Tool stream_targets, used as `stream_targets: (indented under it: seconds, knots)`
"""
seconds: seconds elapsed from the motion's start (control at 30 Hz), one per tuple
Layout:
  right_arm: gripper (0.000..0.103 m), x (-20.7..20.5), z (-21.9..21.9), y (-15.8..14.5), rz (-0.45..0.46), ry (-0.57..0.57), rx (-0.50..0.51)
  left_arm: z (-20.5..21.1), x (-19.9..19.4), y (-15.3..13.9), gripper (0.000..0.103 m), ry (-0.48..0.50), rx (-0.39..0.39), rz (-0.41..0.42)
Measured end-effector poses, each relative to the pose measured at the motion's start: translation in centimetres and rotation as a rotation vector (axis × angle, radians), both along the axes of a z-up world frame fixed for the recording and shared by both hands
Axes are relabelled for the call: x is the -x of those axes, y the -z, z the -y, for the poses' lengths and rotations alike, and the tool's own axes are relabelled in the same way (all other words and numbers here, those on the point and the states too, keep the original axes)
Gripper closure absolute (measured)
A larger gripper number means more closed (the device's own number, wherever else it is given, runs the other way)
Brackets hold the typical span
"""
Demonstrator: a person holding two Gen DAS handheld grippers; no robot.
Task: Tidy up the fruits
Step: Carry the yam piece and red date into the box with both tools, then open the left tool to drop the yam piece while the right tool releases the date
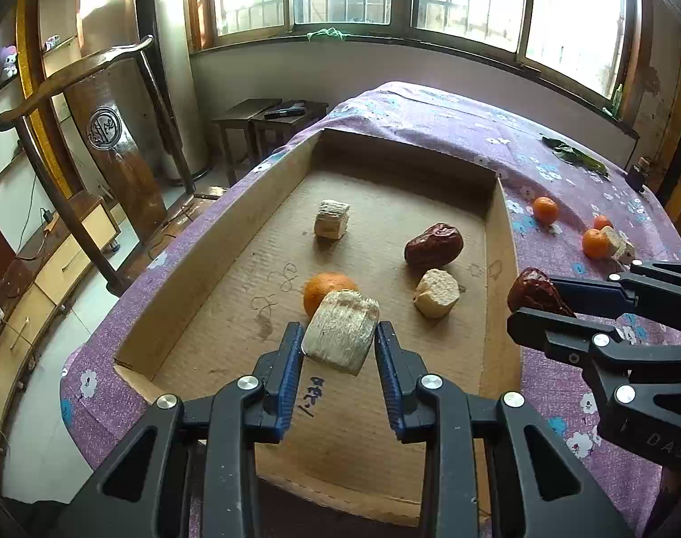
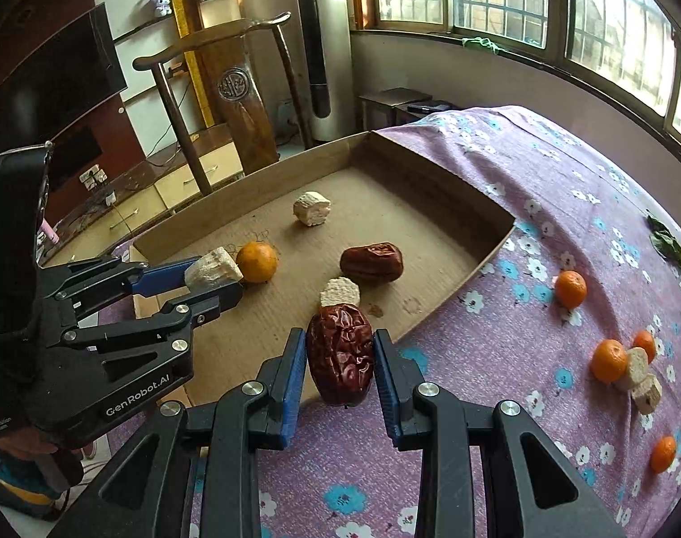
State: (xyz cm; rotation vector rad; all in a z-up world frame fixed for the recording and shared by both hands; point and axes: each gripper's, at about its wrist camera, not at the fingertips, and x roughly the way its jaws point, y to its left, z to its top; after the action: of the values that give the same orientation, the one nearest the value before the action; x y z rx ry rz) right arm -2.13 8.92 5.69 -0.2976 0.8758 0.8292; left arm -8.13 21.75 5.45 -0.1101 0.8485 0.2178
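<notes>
Left wrist view: the left gripper point(image 1: 339, 344) clamps a pale fibrous chunk point(image 1: 341, 331) between its blue pads, held above the floor of the cardboard tray point(image 1: 233, 224), just in front of an orange point(image 1: 322, 292). The right gripper point(image 2: 339, 361) grips a wrinkled red date point(image 2: 339, 354) upright over the tray's near edge — the purple flowered cloth point(image 2: 520, 206) lies below. Inside the tray lie another date point(image 2: 371, 262) and two pale chunks; more oranges point(image 2: 570, 288) sit on the cloth, well apart from the tray.
</notes>
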Motion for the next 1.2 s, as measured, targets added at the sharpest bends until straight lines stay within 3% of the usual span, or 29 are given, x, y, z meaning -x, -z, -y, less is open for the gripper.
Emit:
stream_targets:
  seconds: [0.43,0.9,1.03,1.1,1.2]
  knots:
    - [0.070,-0.7,-4.6,3.4,-0.072,-0.075,0.048,-1.8,-0.7,1.8,0.071,-0.038,0.000,-0.044]
    - [0.069,-1.6,-4.7,4.2,-0.079,-0.035,0.035,-2.3,-1.3,2.2,0.070,-0.085,-0.015,-0.052]
    - [0.060,-1.0,-3.6,3.3,-0.060,-0.023,0.020,-2.3,-1.0,1.9,0.046,-0.107,-0.003,-0.029]
    - [0.053,-1.0,-2.7,2.9,-0.057,-0.009,0.003,-2.2,-1.0,1.7,0.041,-0.113,-0.009,-0.021]
    - [0.051,-0.6,-1.2,2.1,-0.041,0.013,-0.015,-1.8,-0.8,1.2,0.034,-0.115,-0.026,-0.005]
